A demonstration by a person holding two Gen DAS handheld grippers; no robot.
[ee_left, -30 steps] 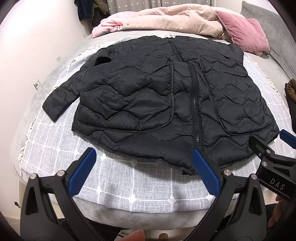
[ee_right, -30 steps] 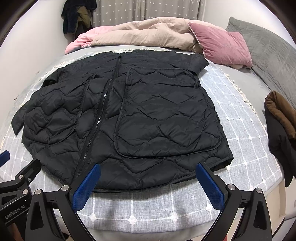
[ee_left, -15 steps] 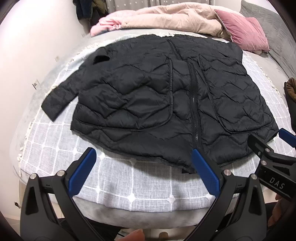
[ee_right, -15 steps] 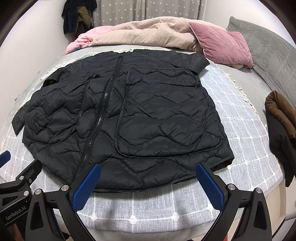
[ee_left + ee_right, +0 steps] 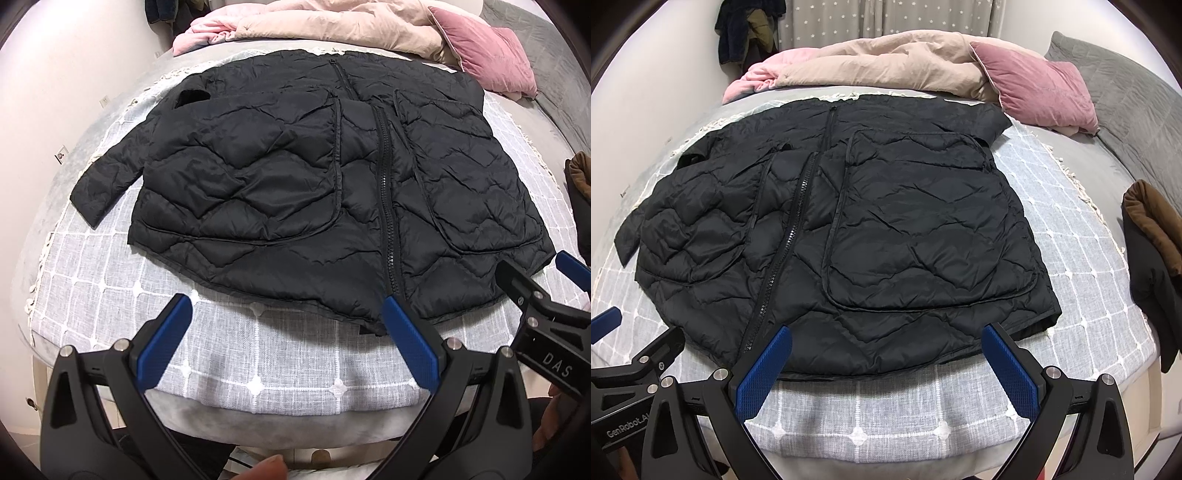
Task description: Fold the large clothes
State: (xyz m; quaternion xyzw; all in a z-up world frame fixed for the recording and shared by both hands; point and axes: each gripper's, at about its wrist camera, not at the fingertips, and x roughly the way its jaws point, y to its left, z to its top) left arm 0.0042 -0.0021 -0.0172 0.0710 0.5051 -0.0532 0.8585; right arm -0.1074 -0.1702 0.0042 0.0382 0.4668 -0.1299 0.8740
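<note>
A black quilted jacket point(image 5: 314, 192) lies flat, front up and zipped, on a grey-white checked blanket point(image 5: 258, 354); it also shows in the right wrist view point(image 5: 886, 236). Its left sleeve point(image 5: 107, 184) sticks out to the left. My left gripper point(image 5: 286, 339) is open and empty, hovering just in front of the hem. My right gripper point(image 5: 886, 369) is open and empty over the hem's right half. It shows at the right edge of the left wrist view point(image 5: 546, 288).
A beige and pink duvet point(image 5: 879, 62) and a pink pillow point(image 5: 1038, 88) lie behind the jacket. A grey quilt point(image 5: 1126, 96) is at the far right. Dark and brown clothes point(image 5: 1152, 251) lie at the right edge. A white wall point(image 5: 55, 92) borders the left.
The left wrist view has shifted slightly forward and down, so the jacket looks closer. The right gripper has barely moved. Both stay open.
</note>
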